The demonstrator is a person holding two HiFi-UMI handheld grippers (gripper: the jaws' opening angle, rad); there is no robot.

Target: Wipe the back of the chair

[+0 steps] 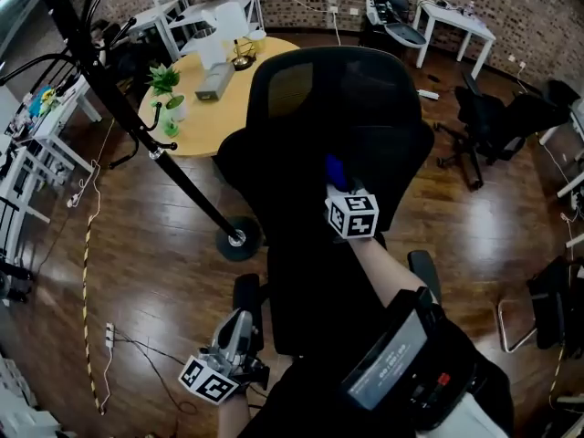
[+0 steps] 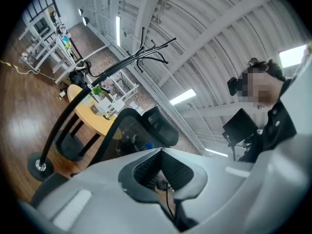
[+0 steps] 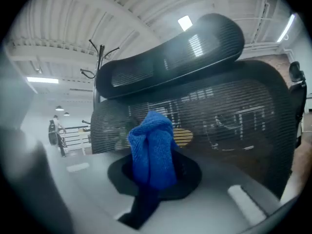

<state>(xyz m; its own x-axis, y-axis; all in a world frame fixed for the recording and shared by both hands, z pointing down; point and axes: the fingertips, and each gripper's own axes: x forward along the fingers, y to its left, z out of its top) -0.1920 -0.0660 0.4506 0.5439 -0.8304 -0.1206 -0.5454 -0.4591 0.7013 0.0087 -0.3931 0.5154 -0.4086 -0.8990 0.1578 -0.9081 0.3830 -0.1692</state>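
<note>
**A:** What worries you from here?

**B:** Starting at 7 o'clock in the head view: my left gripper (image 1: pixel 239 327) hangs low beside the seat, its fingers (image 2: pixel 107 179) pressed together on nothing. So nothing braces the chair. If I push hard, I'd expect it to swivel or roll toward the coat stand (image 1: pixel 137 126), whose base sits just beside it at 9 o'clock.

**A:** And the wiping side?

**B:** The chair back (image 1: pixel 338 108) is dead centre, mesh facing me. My right gripper (image 3: pixel 153 165) is pinching the blue cloth (image 3: pixel 153 145) in a tight bunch, up against the mesh below the headrest (image 3: pixel 170 52). I can't tell if it touches. A bunch that small could snag on the mesh and pull out, or let the fingers scrape it.
</note>
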